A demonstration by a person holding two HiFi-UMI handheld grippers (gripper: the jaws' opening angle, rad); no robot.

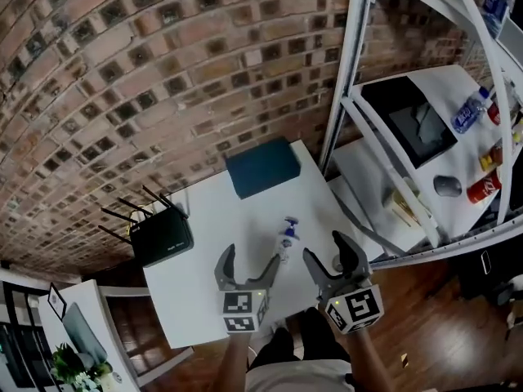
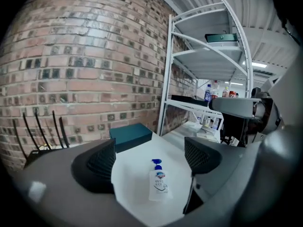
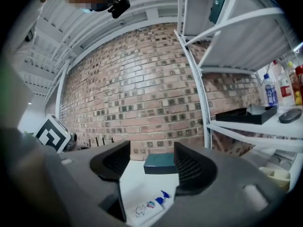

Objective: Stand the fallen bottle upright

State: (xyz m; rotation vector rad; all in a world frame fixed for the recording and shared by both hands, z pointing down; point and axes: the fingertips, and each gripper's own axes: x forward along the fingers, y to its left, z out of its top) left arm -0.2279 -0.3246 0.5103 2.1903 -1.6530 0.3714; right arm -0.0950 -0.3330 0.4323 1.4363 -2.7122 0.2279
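White table point(image 1: 189, 294) w/ the fallen bottle point(image 1: 286, 239) on it: clear plastic, blue pump top, lying flat on its side near the table's mid-right, pump end pointing toward the teal box point(image 1: 263, 167) by the brick wall point(image 1: 163, 72).

My left gripper point(image 1: 251, 258) has its jaws spread wide, nothing btwn the pads. In the left gripper view point(image 2: 150, 157) the bottle point(image 2: 158, 183) sits on the table ahead, framed in the gap, well clear of both pads, label up. From the head view its base end lies just beside my left gripper's inner finger; no contact that I can see.

My right gripper point(image 1: 327, 247) has its jaws approx half open, also holding nothing. In the right gripper view point(image 3: 151, 162) the bottle point(image 3: 149, 207) shows low in the gap, below the pads, and the box point(image 3: 160, 163) is straight ahead.

Both grippers are at the table's near edge, the bottle btwn them and a bit ahead. Black router point(image 1: 161, 237) w/ antennas stands at the table's left edge; white shelf rack point(image 1: 353, 80) stands to the right.
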